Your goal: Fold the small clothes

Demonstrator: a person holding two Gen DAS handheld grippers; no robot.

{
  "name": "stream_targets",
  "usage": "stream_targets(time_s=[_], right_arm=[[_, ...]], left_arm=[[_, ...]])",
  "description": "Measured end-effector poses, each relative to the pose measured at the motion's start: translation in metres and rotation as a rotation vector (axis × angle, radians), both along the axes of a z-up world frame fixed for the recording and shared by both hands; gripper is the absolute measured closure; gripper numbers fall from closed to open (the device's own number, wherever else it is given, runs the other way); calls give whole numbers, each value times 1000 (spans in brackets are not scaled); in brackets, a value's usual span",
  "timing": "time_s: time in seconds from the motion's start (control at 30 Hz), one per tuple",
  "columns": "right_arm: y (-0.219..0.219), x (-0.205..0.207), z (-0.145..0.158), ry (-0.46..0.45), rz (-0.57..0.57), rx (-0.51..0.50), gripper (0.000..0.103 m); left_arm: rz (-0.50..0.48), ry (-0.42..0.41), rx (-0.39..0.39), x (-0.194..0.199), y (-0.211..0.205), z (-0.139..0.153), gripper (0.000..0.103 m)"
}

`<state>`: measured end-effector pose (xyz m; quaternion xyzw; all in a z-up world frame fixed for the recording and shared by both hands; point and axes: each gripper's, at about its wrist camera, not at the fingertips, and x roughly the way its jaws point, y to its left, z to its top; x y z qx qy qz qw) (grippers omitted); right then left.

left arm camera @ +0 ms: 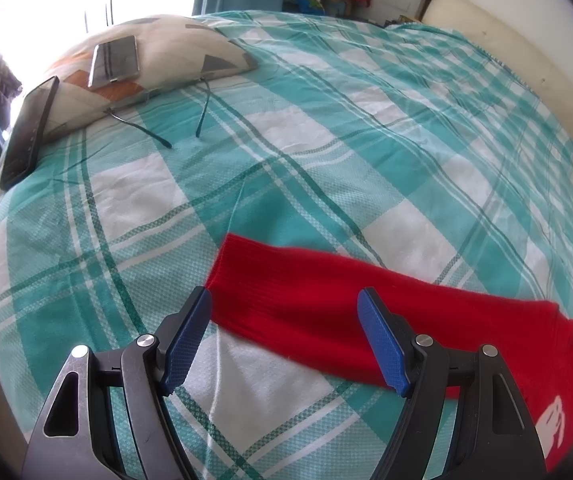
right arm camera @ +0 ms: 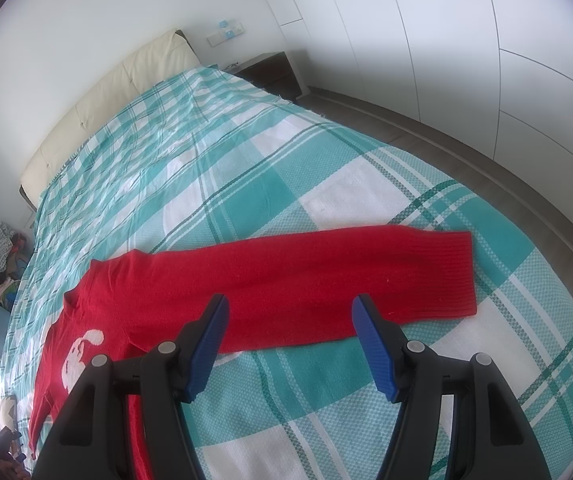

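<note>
the left gripper (left arm camera: 284, 340) hangs above the bed with its blue pads (left arm camera: 188, 344) standing wide apart and nothing between them; the pads are clear of the cloth, with one red sleeve lying below and beyond them. the right gripper (right arm camera: 290, 340) is the same: jaws parted, empty, tilted down over the other sleeve without touching it, as far as the view shows.

just past the tools lies the red sweater (right arm camera: 214, 292), spread flat on the teal and white checked bedspread (right arm camera: 326, 184). its left sleeve (left arm camera: 326, 300) stretches out straight to a ribbed cuff, and its right sleeve (right arm camera: 366, 276) does the same on the other side. a white motif (right arm camera: 80, 356) shows on the chest, so the front faces up. the lower part of the body is hidden under the grippers.

further out, a patterned pillow (left arm camera: 174, 52) holds a phone (left arm camera: 114, 60), a second dark phone (left arm camera: 26, 132) leans against it, and a pair of glasses (left arm camera: 182, 120) lies beside it. a cream headboard (right arm camera: 118, 96) closes the far end.

by my reading the folding has not begun: the garment is laid out and smoothed, no part is turned over. both sleeves and the body are left to fold.
</note>
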<state>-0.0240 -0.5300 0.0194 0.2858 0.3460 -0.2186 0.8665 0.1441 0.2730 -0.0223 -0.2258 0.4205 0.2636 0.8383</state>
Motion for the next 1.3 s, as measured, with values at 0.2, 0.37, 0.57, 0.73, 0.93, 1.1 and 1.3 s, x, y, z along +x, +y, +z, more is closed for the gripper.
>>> stream_targets(time_s=[0.2, 0.37, 0.57, 0.73, 0.93, 1.1, 1.3], right_arm=[[0, 0, 0, -1, 0, 0, 39], [0, 0, 0, 0, 0, 0, 39], [0, 0, 0, 0, 0, 0, 39], [-1, 0, 0, -1, 0, 1, 39], [-1, 0, 0, 0, 2, 0, 39], [0, 0, 0, 0, 1, 1, 39], [-1, 0, 0, 0, 1, -1, 39]], left_arm=[[-8, 1, 9, 2, -5, -1, 26], [-6, 0, 8, 2, -6, 0, 26], [-9, 0, 12, 2, -6, 0, 26], [-7, 0, 9, 2, -5, 0, 24], [-5, 0, 7, 2, -4, 1, 23], [-4, 0, 7, 1, -3, 2, 23], [-4, 1, 7, 2, -3, 1, 22]])
